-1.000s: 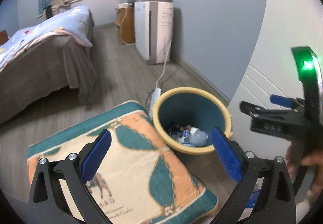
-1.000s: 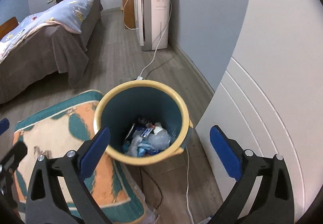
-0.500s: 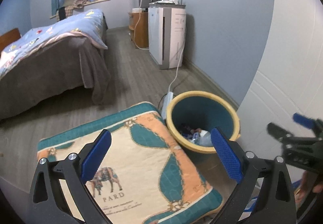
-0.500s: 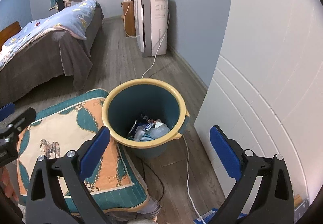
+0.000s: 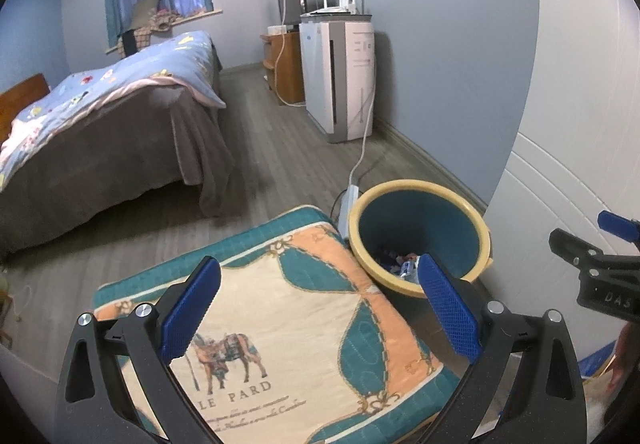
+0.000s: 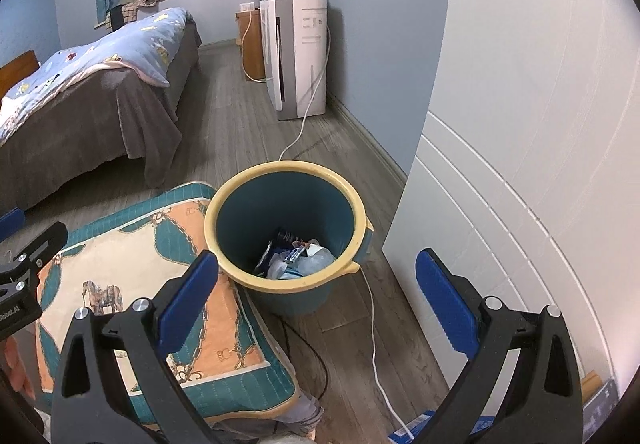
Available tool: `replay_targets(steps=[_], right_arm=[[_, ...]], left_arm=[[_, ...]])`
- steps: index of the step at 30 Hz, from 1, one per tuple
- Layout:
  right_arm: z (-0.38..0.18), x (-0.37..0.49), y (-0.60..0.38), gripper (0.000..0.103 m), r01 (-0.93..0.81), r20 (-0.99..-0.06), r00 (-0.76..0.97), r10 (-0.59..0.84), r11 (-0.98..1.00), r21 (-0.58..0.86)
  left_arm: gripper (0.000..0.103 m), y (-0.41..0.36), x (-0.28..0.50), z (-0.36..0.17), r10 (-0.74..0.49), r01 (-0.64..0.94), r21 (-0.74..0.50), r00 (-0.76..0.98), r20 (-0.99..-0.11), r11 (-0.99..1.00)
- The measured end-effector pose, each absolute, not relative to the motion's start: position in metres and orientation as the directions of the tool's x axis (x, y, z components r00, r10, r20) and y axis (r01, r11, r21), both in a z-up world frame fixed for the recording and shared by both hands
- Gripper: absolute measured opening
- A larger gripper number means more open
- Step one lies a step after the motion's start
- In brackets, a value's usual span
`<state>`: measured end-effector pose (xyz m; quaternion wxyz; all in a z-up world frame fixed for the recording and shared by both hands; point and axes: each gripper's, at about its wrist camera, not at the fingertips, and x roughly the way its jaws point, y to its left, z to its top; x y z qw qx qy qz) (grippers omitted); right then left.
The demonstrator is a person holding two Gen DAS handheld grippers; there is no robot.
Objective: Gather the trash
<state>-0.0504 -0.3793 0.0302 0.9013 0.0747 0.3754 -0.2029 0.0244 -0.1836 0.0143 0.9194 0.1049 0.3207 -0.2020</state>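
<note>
— Grey wood floor [image 5: 280, 147] fills the middle of both views, doesn't it?

— Yes. A bed [image 5: 108, 115] with a blue blanket sits at the left, and a white tall machine [image 5: 340, 75] stands by the blue wall, upper middle.

— Where is the trash?

— Down in the bin [image 6: 286, 232], the blue bucket with a yellow rim. The right wrist view looks straight into it and shows the trash [image 6: 298, 258], crumpled wrappers at the bottom. The left wrist view only catches a bit of trash [image 5: 400, 264] behind one blue pad.

— What touches the bin?

— A cushion [image 5: 288, 324] with a horse on it presses against the bin's left side. A white panel [image 6: 520, 203] stands near on the right, with a strip of bare floor and a white cord [image 6: 374, 344] between them.

— And the jaws?

— The left gripper [image 5: 320, 304] has its jaws spread wide with nothing between them. The right gripper [image 6: 316, 292] is the same, wide apart and holding nothing. Each view also shows the other gripper at its outer edge.

— Open room?

— Lots of floor between bed and wall.
</note>
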Motion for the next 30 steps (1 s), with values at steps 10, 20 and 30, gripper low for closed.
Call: replay_targets(steps=[10, 20, 30], right_arm=[[0.032, -0.055, -0.373, 0.097, 0.434, -0.704, 0.642, -0.304, 0.901, 0.007], [0.032, -0.053, -0.37, 0.097, 0.43, -0.703, 0.64, -0.31, 0.903, -0.006], [0.03, -0.052, -0.369, 0.097, 0.431, -0.706, 0.636, -0.311, 0.902, -0.009]], left_arm=[[0.098, -0.178, 0.025, 0.015, -0.299, 0.431, 0.06, 0.713, -0.634, 0.9], [0.098, -0.175, 0.025, 0.015, -0.294, 0.427, 0.063, 0.715, -0.635, 0.902], [0.098, -0.176, 0.024, 0.01, -0.293, 0.435, 0.071, 0.709, -0.642, 0.898]])
